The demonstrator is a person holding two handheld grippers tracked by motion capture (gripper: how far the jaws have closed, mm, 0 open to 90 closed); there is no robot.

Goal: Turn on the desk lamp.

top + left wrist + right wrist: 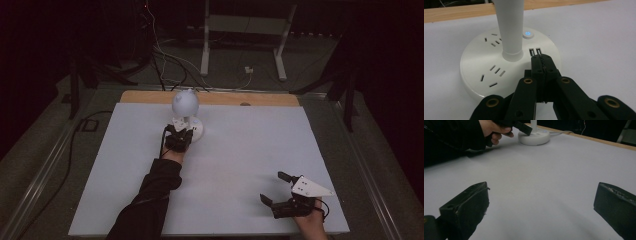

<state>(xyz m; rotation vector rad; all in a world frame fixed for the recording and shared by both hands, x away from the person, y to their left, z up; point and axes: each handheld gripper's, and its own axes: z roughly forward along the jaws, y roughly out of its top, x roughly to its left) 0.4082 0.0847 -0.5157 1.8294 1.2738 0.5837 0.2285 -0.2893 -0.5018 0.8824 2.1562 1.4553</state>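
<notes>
White desk lamp [186,112] stands at the far middle of the white table [240,150], round base [474,70] flat on the sheet with socket slots, two USB ports and a lit blue power button [528,34] on top, stem [509,27] rising from its centre to a globe head. Left gripper [542,61] has jaws pressed together with nothing between them, tips resting at the base's top just beside the USB ports; right gripper [276,187] sits well apart at the near right corner, jaws spread wide over bare sheet. Wooden table edge [215,98] shows beyond the sheet, a white cable runs off behind the lamp, and the dim room behind holds floor cables and a white frame stand [245,40].
</notes>
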